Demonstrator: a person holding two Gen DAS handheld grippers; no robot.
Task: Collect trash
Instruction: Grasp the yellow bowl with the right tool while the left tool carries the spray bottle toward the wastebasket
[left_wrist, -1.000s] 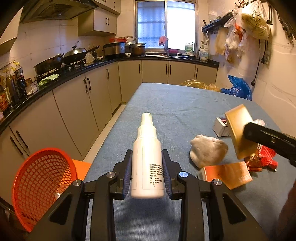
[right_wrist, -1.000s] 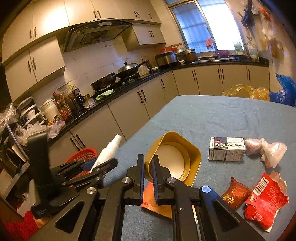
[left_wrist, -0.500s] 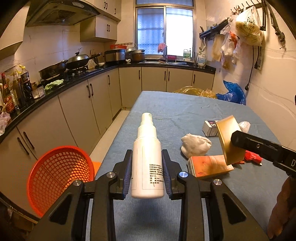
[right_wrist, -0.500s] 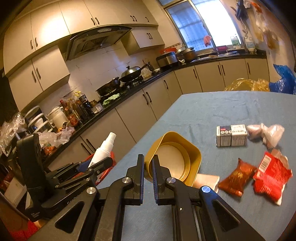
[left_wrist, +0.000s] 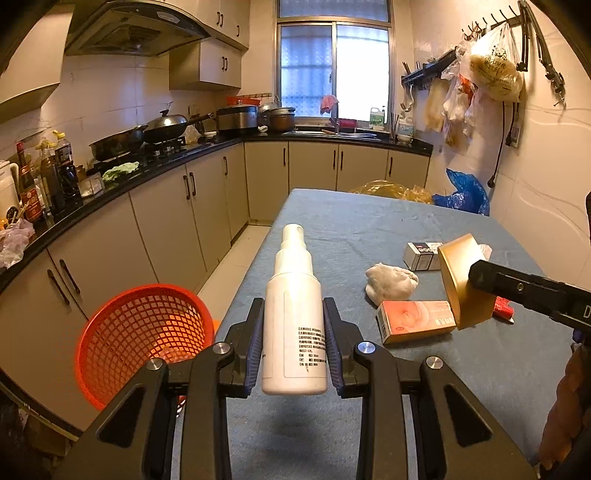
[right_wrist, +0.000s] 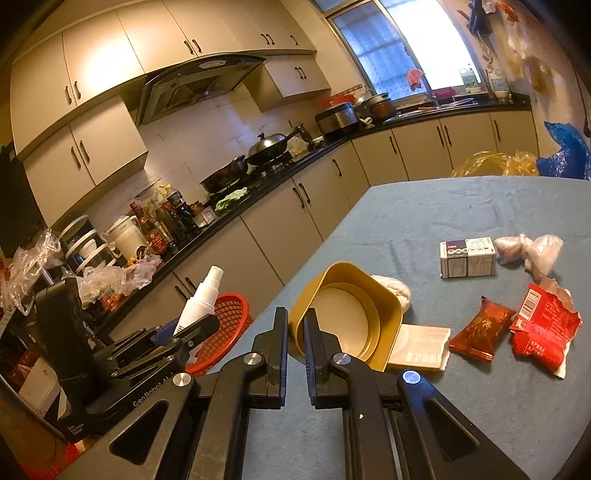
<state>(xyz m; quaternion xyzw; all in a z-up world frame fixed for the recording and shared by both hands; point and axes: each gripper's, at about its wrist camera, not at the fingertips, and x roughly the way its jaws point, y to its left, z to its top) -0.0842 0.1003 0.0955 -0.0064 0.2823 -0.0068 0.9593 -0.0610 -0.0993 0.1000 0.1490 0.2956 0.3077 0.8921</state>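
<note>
My left gripper (left_wrist: 294, 332) is shut on a white spray bottle (left_wrist: 294, 325), held above the table's left edge; the bottle also shows in the right wrist view (right_wrist: 199, 301). My right gripper (right_wrist: 295, 330) is shut on the rim of a gold square container (right_wrist: 347, 314), held above the table; it shows from the side in the left wrist view (left_wrist: 461, 280). An orange-red mesh basket (left_wrist: 144, 336) stands on the floor left of the table, below the left gripper, and shows in the right wrist view (right_wrist: 225, 332).
On the blue table (left_wrist: 351, 229) lie a crumpled white wad (left_wrist: 391, 282), an orange box (left_wrist: 417, 321), a small white carton (right_wrist: 467, 256), a clear plastic bag (right_wrist: 532, 251) and red snack wrappers (right_wrist: 543, 326). Kitchen cabinets (left_wrist: 166, 221) line the left.
Both grippers have pulled back and risen a little with their loads. The basket shows more fully beside the left gripper. Grips are unchanged.
</note>
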